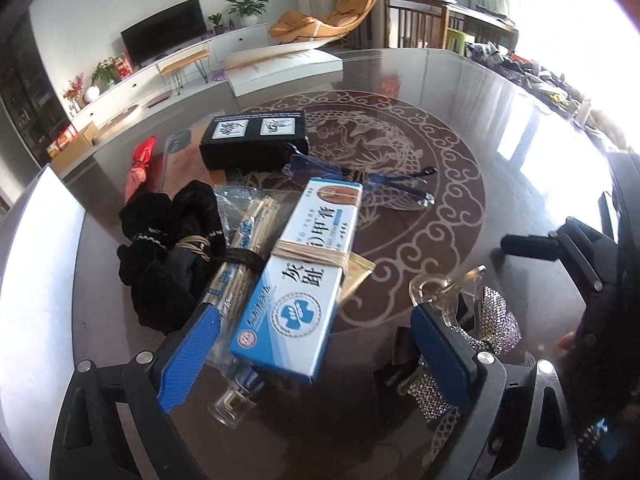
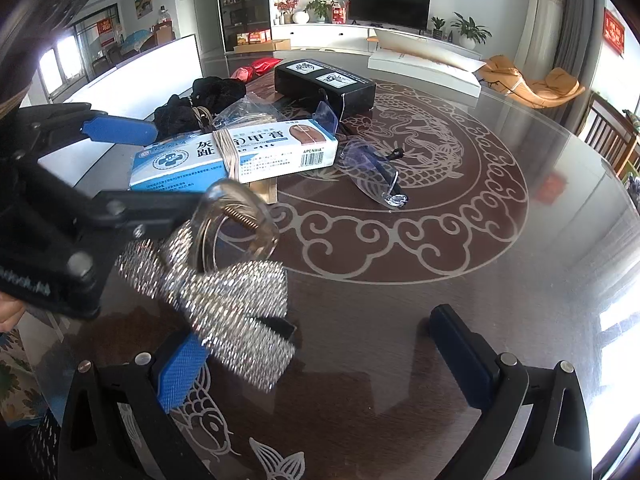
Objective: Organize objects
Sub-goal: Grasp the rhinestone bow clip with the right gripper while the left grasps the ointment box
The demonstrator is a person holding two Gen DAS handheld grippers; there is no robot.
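Note:
A blue and white medicine box [image 1: 298,276] bound with rubber bands lies on the glass table, also in the right wrist view [image 2: 236,156]. My left gripper [image 1: 316,340] is open, its fingers on either side of the box's near end. A rhinestone bow hair clip [image 1: 486,320] with a clear claw lies just right of it, and also shows in the right wrist view [image 2: 224,292]. My right gripper [image 2: 320,352] is open and empty, its left finger [image 2: 180,372] beside the bow. Bagged chopsticks [image 1: 240,256] and a black cloth bundle [image 1: 168,256] lie left of the box.
A black box [image 1: 256,140] and glasses [image 1: 380,188] lie further out on the dragon-patterned table [image 2: 440,240]. A red pouch [image 1: 140,168] sits at the far left. White flat boxes [image 1: 280,64] lie at the table's far edge. Chairs and a TV cabinet stand beyond.

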